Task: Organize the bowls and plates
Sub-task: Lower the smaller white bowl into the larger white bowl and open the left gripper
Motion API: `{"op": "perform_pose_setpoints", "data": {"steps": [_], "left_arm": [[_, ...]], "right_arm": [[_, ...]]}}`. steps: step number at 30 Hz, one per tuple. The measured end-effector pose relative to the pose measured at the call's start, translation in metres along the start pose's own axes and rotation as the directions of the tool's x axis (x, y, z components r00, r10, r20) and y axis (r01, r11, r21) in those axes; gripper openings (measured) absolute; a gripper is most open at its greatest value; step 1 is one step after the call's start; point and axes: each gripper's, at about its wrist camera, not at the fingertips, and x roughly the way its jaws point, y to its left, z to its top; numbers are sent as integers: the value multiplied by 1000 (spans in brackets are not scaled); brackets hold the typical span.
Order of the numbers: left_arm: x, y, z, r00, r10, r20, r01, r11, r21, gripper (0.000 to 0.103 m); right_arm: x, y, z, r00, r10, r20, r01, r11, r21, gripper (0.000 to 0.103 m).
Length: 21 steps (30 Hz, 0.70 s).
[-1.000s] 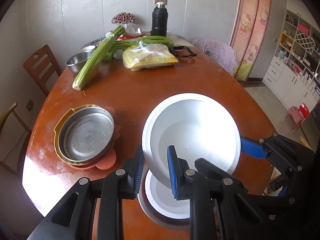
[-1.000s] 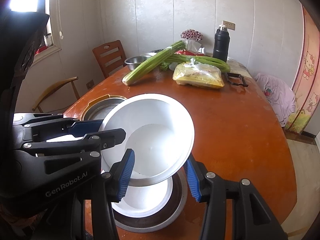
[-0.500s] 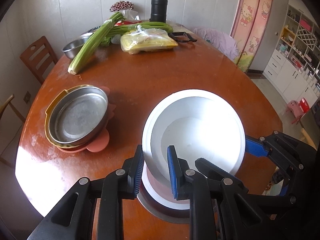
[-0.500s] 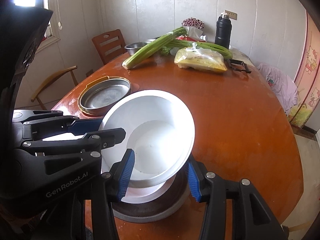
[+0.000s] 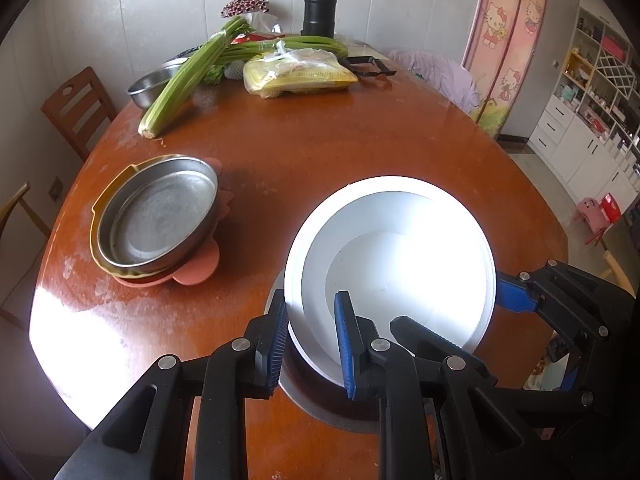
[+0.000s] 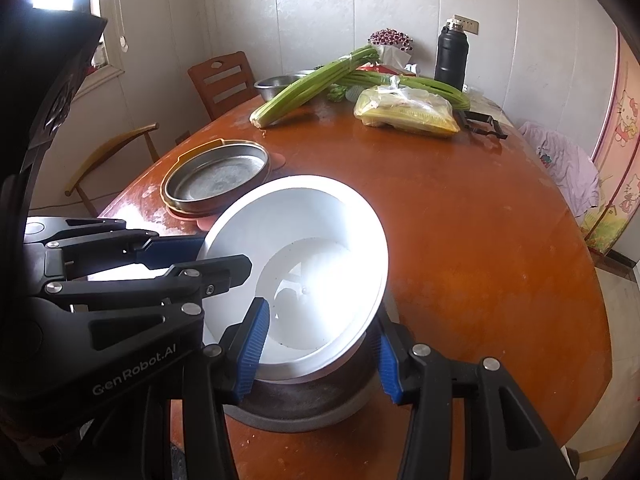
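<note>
A white bowl [image 5: 400, 256] is held tilted at the near edge of the round wooden table [image 5: 320, 148], directly over a grey metal dish [image 6: 304, 408]; contact between the two cannot be confirmed. The left gripper [image 5: 310, 344] is closed tightly on the bowl's near-left rim, one pad inside, one outside. The right gripper [image 6: 320, 356] is narrowed onto the bowl's opposite side, its wall clamped between the blue pads. A stack of plates [image 5: 156, 220], topped by a steel pan, is seen to the left, well apart. Celery [image 5: 188, 76] and a black flask [image 5: 319, 8] are noted at the far end.
</note>
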Motion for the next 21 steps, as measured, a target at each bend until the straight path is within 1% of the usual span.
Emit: {"op": "perform_pose_setpoints", "data": {"steps": [14,21], "left_arm": [[6,9,-9,1000,6,-21,-6,1000,-18,22],[8,9,-9,1000,0,-24,0,1000,-20,22]], "right_arm": [[8,9,-6,1000,16,-24,-16,1000,-11,50],[10,9,-6,1000,7,-24,-7,1000,-10,50]]}}
